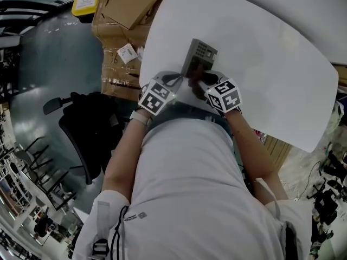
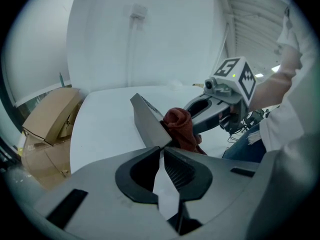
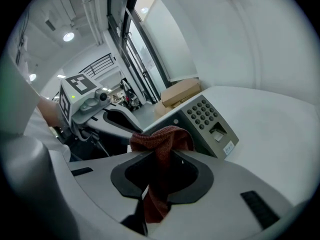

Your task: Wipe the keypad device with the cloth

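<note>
The right gripper (image 3: 161, 154) has its jaws closed on a red cloth (image 3: 162, 138). The cloth bunches above the jaw tips and touches the near edge of the device (image 3: 207, 120), which lies keypad-up on the white table (image 3: 272, 134). The left gripper (image 3: 131, 126) meets the device's left end. Cardboard boxes (image 3: 182, 91) stand behind.

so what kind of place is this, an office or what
Likely a workshop or lab-type space, not a home: cardboard boxes stacked beside the white table, a black office chair, and bright ceiling lights in the right gripper view.
</note>
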